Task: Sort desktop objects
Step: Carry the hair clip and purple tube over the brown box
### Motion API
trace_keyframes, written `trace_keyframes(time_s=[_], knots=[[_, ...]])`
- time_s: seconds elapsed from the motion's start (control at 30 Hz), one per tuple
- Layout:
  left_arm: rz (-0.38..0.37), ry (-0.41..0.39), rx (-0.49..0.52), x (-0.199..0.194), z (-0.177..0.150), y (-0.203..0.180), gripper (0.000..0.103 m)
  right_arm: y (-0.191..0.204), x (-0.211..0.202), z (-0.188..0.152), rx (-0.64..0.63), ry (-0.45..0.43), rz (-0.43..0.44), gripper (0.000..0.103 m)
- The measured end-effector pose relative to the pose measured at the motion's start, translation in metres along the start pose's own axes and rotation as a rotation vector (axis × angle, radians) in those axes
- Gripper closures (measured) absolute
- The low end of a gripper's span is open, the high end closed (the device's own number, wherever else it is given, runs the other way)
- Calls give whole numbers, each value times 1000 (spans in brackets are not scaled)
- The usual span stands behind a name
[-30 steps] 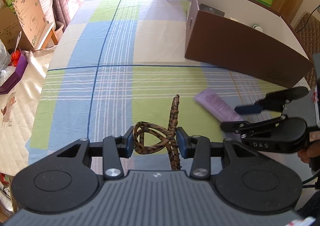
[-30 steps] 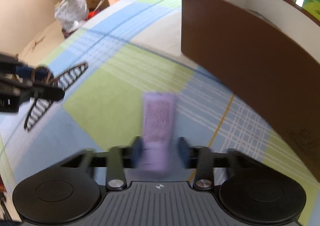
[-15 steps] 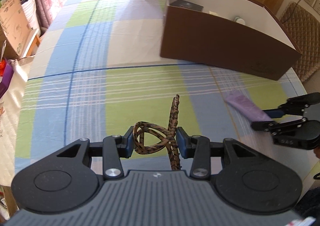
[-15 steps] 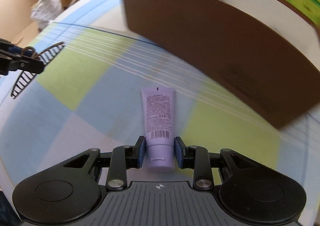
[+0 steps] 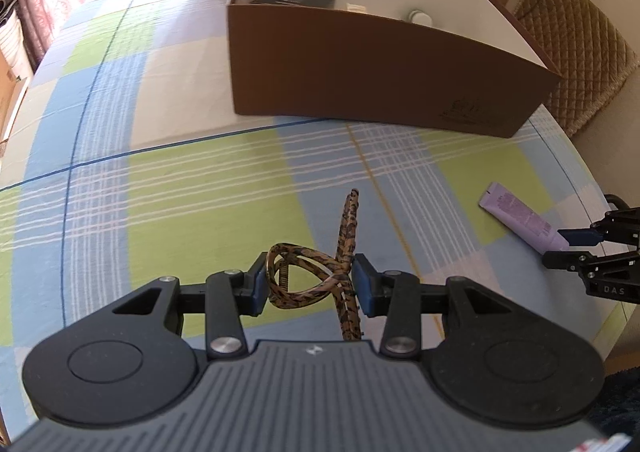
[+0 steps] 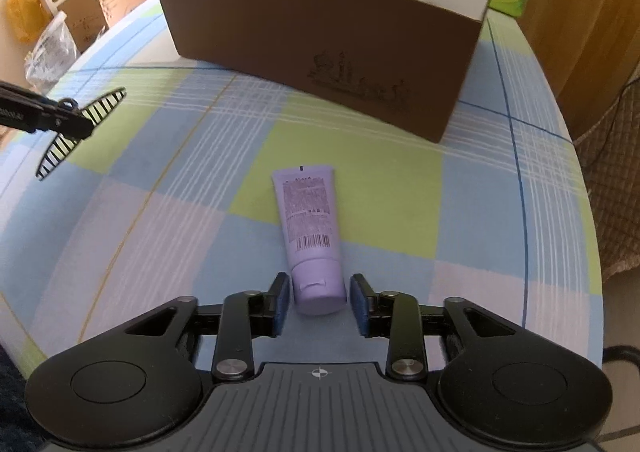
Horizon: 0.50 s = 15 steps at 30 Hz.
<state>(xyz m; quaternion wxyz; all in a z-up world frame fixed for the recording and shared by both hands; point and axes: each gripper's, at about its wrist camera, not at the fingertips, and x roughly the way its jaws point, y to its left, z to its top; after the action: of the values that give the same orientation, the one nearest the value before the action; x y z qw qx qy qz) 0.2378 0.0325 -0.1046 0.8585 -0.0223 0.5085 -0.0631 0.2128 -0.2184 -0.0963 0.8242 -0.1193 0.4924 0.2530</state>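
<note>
Two grippers work above the desk (image 5: 200,100). Left gripper (image 5: 309,279) fingers clamp a leopard-print hair clip (image 5: 320,272). Right gripper (image 6: 319,299) fingers stand parted around a purple tube (image 6: 311,224), not touching it.

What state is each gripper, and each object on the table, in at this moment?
left gripper: shut on the hair claw clip, held off the table.
hair claw clip: clamped between the pads.
right gripper: open, pads either side of the tube's cap, gaps visible.
purple tube: lying flat on the tablecloth, cap closed.
brown box: open-topped, a few items already inside.
</note>
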Motion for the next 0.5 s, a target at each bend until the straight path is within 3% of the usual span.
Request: trace_keyframes(time_s=[0.03, 0.1, 0.5], knots=[[-2, 1, 3, 1, 0, -1, 66, -1, -1, 2, 15, -3, -7, 44], [-6, 0, 10, 1, 1, -3, 66, -7, -2, 3, 30, -13, -4, 36], [-3, 4, -4, 1, -6, 0, 66, -1, 33, 28, -17, 29, -7, 36]])
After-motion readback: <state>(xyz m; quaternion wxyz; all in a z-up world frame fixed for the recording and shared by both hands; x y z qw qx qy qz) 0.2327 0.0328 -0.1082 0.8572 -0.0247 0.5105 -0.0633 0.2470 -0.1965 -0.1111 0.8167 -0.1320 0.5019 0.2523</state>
